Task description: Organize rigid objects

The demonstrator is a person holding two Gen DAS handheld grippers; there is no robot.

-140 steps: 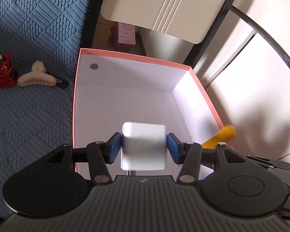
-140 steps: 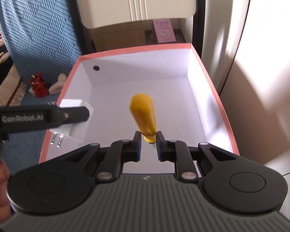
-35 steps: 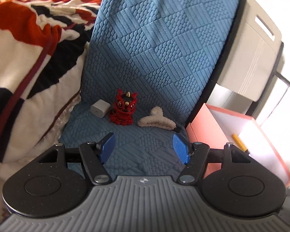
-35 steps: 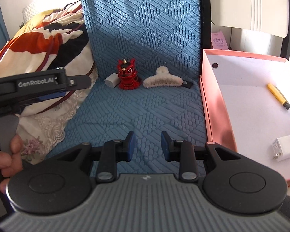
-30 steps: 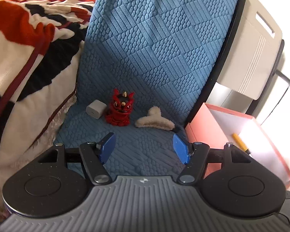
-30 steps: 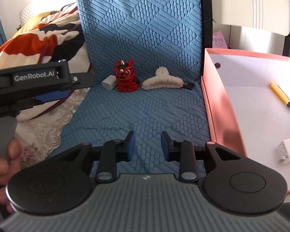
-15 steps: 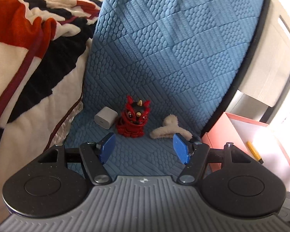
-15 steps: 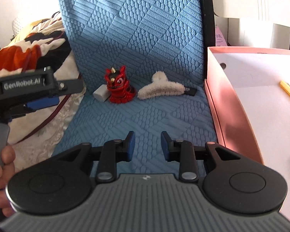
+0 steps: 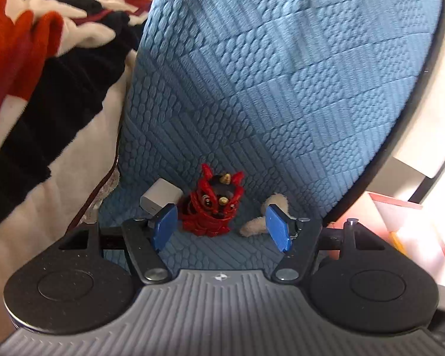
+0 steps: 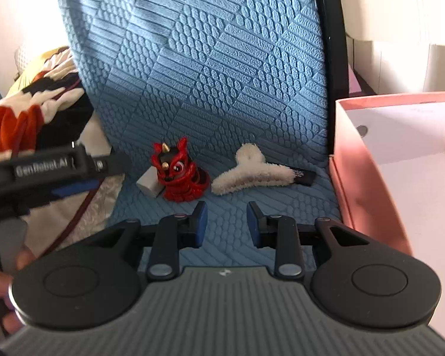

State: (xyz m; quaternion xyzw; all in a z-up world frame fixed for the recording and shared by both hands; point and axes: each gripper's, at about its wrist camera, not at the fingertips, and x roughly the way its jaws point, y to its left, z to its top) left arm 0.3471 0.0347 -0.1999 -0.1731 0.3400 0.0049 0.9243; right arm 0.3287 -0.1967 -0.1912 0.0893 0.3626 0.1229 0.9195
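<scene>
The left gripper (image 9: pixel 222 227) was spread wide and empty, its blue pads (image 9: pixel 277 227) bracketing the small red lion-dance figurine (image 9: pixel 213 204), which stood upright at lower centre of the left wrist frame on the blue quilted seat cover (image 9: pixel 252 95), just ahead of the fingertips and not yet between them. The right gripper (image 10: pixel 225 222) was parted more narrowly, held nothing and touched nothing, with the figurine up and to the left of it and the fluffy cream hair claw (image 10: pixel 252 175) lying crosswise just above it. By this layout the left gripper was judged nearer the figurine, with the pink-walled white box (image 10: pixel 368 178) at the right frame edge.
</scene>
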